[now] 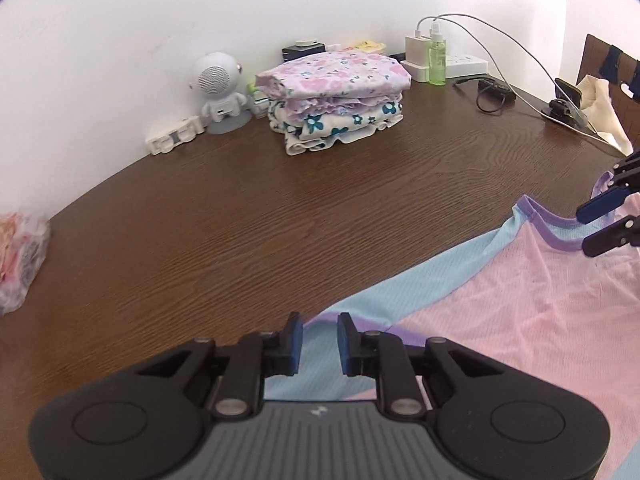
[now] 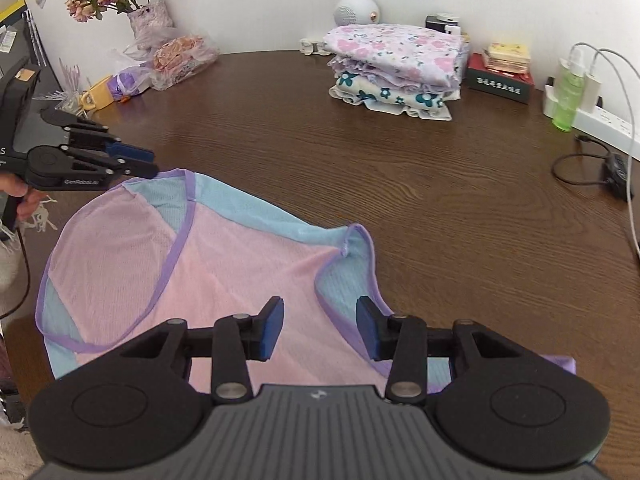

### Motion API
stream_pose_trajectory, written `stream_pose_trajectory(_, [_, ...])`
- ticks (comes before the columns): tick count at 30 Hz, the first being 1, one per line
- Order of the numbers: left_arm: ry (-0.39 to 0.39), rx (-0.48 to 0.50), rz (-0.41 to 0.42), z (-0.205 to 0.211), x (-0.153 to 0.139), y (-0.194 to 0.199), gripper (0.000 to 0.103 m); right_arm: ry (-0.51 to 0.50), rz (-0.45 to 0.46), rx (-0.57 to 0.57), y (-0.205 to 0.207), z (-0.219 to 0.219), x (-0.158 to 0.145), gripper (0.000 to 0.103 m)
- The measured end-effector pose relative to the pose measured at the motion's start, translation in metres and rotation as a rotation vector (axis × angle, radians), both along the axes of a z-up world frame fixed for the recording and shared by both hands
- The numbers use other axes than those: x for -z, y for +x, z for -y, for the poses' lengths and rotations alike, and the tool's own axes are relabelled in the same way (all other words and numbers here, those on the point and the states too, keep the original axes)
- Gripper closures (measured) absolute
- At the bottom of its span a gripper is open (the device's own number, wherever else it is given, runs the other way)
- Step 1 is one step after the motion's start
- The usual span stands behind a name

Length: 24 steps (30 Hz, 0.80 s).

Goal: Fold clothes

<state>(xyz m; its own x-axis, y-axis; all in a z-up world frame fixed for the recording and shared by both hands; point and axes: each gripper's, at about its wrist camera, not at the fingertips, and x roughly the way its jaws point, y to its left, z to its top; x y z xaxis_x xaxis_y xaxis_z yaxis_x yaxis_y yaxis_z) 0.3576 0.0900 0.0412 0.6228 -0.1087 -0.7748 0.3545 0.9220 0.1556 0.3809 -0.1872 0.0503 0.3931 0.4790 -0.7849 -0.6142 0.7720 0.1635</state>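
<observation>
A pink and light-blue mesh sleeveless top (image 2: 240, 264) with purple trim lies spread flat on the brown wooden table (image 2: 440, 200). My left gripper (image 1: 320, 340) hovers over the top's left shoulder edge (image 1: 500, 312). Its jaws stand a little apart and no cloth is pinched between them. From the right wrist view, the left gripper (image 2: 151, 162) is at the garment's far left corner, held by a hand. My right gripper (image 2: 320, 328) is open above the pink front beside the purple armhole edge. In the left wrist view the right gripper (image 1: 584, 230) straddles the purple neckline.
A stack of folded floral clothes (image 2: 396, 68) sits at the back of the table. Along the wall stand a white robot-shaped speaker (image 1: 218, 88), a green spray bottle (image 1: 437, 56), chargers, and cables (image 1: 492, 96). A plastic bag (image 1: 20, 252) and a flower vase (image 2: 150, 20) are on the left.
</observation>
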Motion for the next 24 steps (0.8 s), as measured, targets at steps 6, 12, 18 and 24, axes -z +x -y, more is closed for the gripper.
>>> stream_pose_trajectory(6, [0.003, 0.036, -0.043, 0.017, 0.028, 0.032, 0.094, 0.0, -0.076, -0.006, 0.03, -0.024, 0.023, 0.077])
stream_pose_trajectory(12, [0.015, 0.031, -0.021, 0.013, 0.031, 0.035, 0.097, 0.051, -0.148, 0.032, 0.035, -0.005, 0.026, 0.101])
stream_pose_trajectory(18, [0.025, 0.014, -0.004, 0.012, 0.031, 0.035, 0.097, 0.051, -0.176, 0.047, 0.027, 0.011, 0.027, 0.101])
stream_pose_trajectory(24, [0.042, 0.024, 0.007, 0.016, 0.032, 0.032, 0.101, 0.126, -0.168, 0.097, 0.044, 0.01, 0.022, 0.076])
